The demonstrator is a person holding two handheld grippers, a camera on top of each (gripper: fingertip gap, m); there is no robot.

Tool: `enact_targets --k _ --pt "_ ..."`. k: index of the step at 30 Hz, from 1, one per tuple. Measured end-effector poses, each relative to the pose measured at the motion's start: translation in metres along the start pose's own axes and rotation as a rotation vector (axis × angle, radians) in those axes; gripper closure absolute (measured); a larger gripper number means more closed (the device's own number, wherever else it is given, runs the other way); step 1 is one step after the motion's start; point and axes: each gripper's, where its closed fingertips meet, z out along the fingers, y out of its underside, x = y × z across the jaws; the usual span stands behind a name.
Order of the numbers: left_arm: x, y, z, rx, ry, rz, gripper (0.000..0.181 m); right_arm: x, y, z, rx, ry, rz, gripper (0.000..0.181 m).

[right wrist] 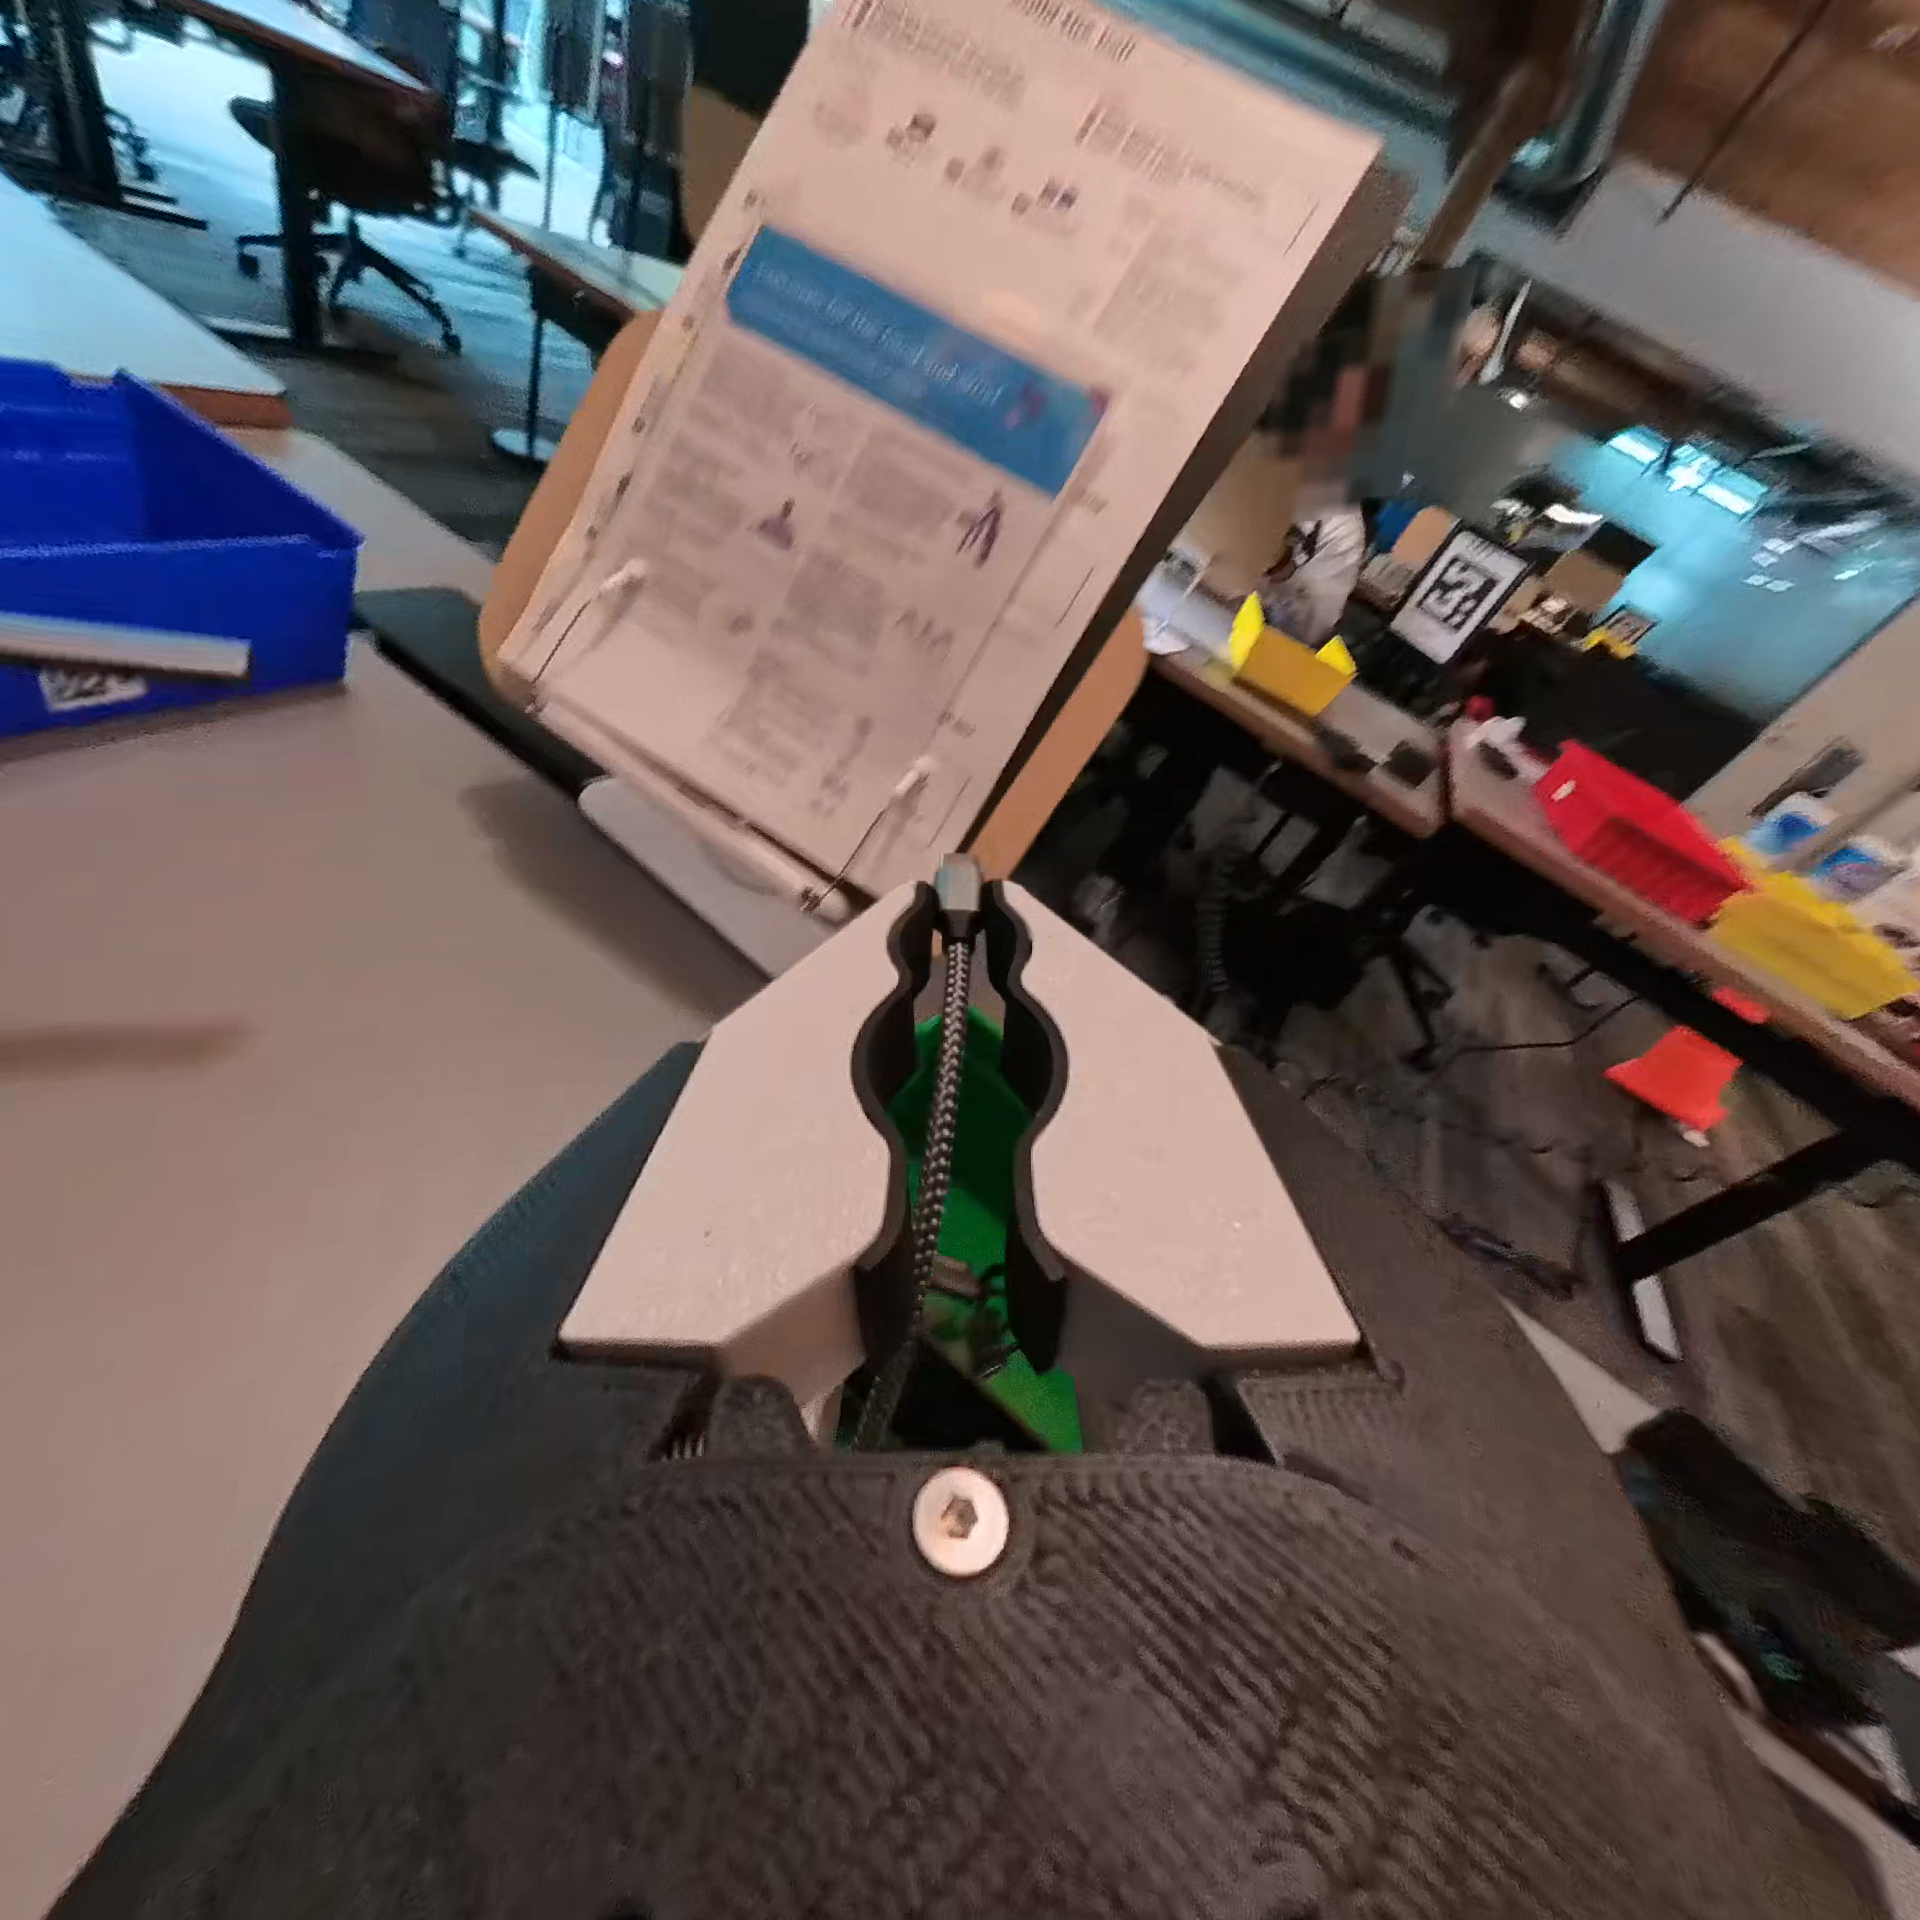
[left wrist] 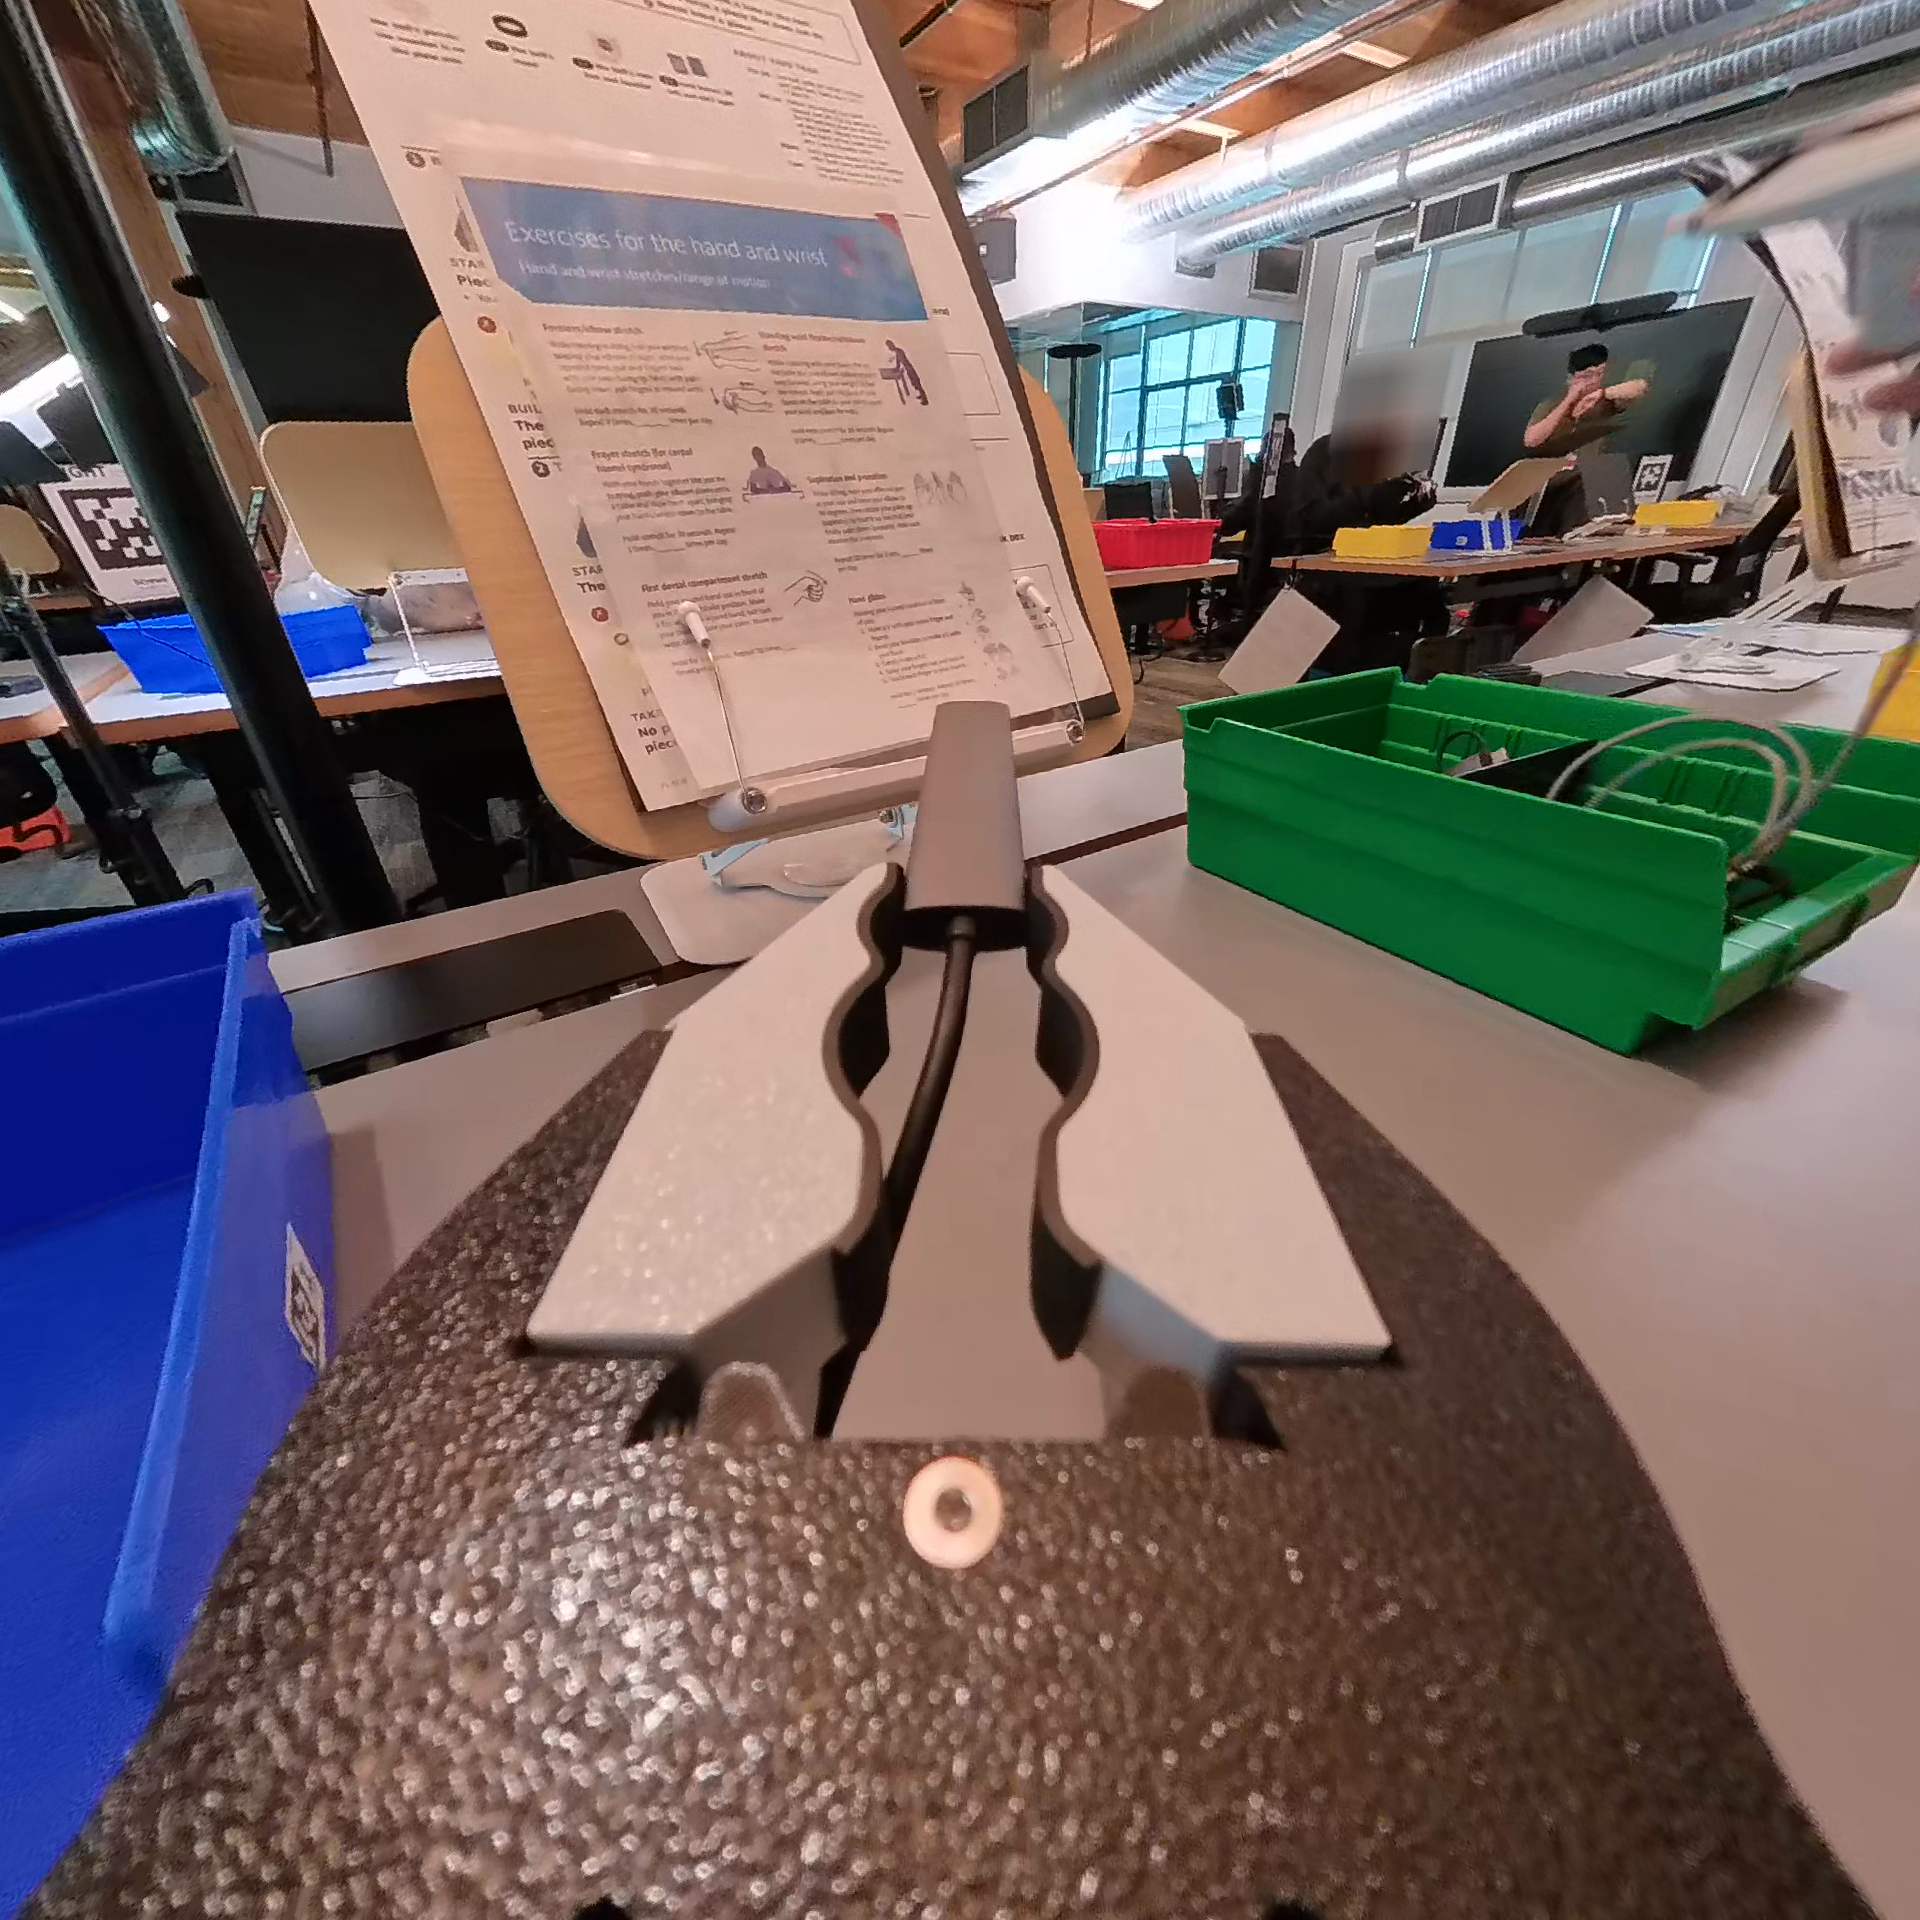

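My left gripper (left wrist: 964,904) is shut on a slim grey adapter block (left wrist: 966,800) that sticks out past the fingertips; its black cord (left wrist: 935,1070) runs back between the fingers. It is held above the grey table. My right gripper (right wrist: 958,902) is shut on the metal plug (right wrist: 956,878) of a braided cable (right wrist: 943,1081), which hangs down between the fingers over a green bin (right wrist: 961,1122). The right gripper also shows blurred at the top right of the left wrist view (left wrist: 1860,239). The grey adapter shows at the left of the right wrist view (right wrist: 135,649).
A green bin (left wrist: 1507,883) with cables stands right on the table (left wrist: 1558,1247). A blue bin (left wrist: 125,1247) stands left; it also shows in the right wrist view (right wrist: 156,551). A wooden stand with printed sheets (left wrist: 727,468) stands ahead. People sit at far tables. The gap from one gripper's tips to the other's is roughly 35 cm.
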Motion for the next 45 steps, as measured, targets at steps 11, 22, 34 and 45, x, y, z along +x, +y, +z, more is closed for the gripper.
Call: enact_targets --k 11,22,34,45 --pt "0.003 0.0 0.001 -0.002 0.019 -0.006 0.16 -0.051 0.199 0.008 -0.748 -0.223 -0.468 0.172" --pt "0.008 0.004 0.003 -0.02 0.048 -0.013 0.16 -0.017 0.112 0.018 -0.525 -0.132 -0.238 0.075" --pt "0.088 -0.03 -0.018 0.201 0.526 0.044 0.161 -0.248 0.022 0.0 -0.223 -0.883 0.703 0.076" --pt "0.154 -0.01 -0.044 0.234 0.829 0.39 0.161 -0.299 0.021 -0.033 -0.293 -1.305 1.157 0.119"
